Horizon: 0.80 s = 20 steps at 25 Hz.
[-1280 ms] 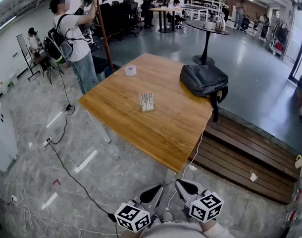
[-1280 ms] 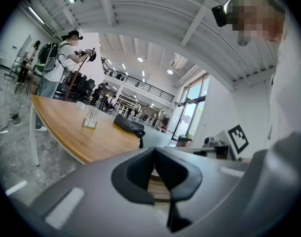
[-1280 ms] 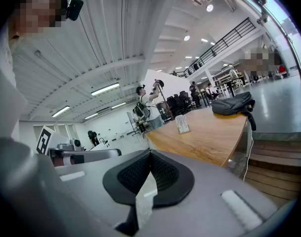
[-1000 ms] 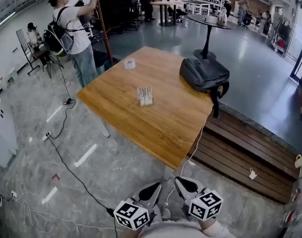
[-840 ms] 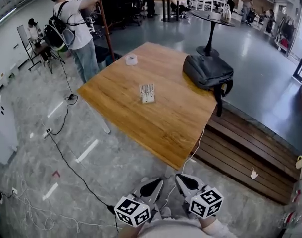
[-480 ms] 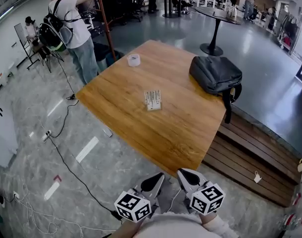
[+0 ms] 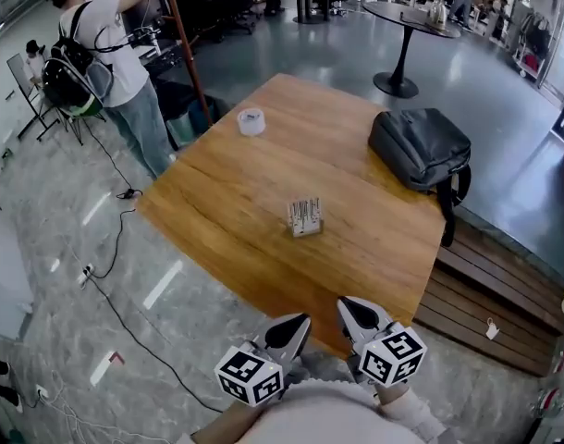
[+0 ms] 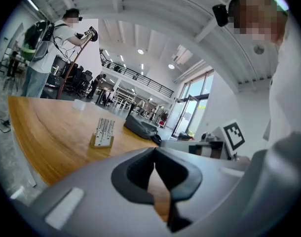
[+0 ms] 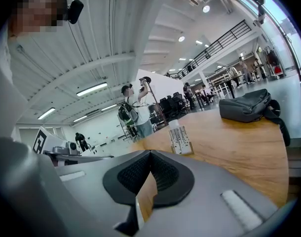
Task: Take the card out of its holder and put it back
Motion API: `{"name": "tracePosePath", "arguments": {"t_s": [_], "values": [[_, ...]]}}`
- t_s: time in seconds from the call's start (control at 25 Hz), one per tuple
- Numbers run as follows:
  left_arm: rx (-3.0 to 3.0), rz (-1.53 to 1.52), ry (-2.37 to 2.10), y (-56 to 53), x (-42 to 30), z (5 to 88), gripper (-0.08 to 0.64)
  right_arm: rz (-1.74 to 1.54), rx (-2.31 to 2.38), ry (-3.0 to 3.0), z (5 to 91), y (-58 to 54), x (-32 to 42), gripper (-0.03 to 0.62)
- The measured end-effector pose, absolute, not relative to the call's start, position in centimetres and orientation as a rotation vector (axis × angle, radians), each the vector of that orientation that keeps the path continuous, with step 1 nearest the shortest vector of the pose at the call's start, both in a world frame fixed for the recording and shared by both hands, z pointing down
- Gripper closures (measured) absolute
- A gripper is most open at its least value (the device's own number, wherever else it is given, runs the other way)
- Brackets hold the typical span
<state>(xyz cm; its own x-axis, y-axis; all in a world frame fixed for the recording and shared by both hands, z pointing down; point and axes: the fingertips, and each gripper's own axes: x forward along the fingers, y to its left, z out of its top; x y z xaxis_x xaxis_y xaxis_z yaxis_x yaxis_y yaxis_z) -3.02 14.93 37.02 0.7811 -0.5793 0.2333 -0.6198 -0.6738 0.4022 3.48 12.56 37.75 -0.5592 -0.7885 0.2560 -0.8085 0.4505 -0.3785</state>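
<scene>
Card holder (image 7: 304, 218) sits on the table (image 7: 226, 192) well ahead of my jaws, card apparently in it, so nothing is done yet: my left gripper (image 7: 294, 325) and right gripper (image 7: 352, 309) are both pressed together, empty, with pulling and reinserting all left.

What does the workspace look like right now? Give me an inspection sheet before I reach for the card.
Surface: wooden table, carrying three things.
Job's things: card holder upright mid-table, cards standing in it.
Clutter: tape roll near the far left edge; dark backpack at the far right, strap hanging off.
Grippers: left gripper and right gripper both shut, empty, at the near edge.
Cables: black cable on the floor left of the table.
Surroundings: person at a stand; round table beyond.
</scene>
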Motion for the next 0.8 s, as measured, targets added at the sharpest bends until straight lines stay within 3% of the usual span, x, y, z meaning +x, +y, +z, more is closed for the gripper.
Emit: {"name": "tracePosePath", "arguments": {"t_s": [0.8], "values": [[2.367, 0.104, -0.930, 3.9, -2.6, 39.0, 0.552, 0.619, 1.233, -2.611, 37.5, 1.4, 4.4, 0.597]]}}
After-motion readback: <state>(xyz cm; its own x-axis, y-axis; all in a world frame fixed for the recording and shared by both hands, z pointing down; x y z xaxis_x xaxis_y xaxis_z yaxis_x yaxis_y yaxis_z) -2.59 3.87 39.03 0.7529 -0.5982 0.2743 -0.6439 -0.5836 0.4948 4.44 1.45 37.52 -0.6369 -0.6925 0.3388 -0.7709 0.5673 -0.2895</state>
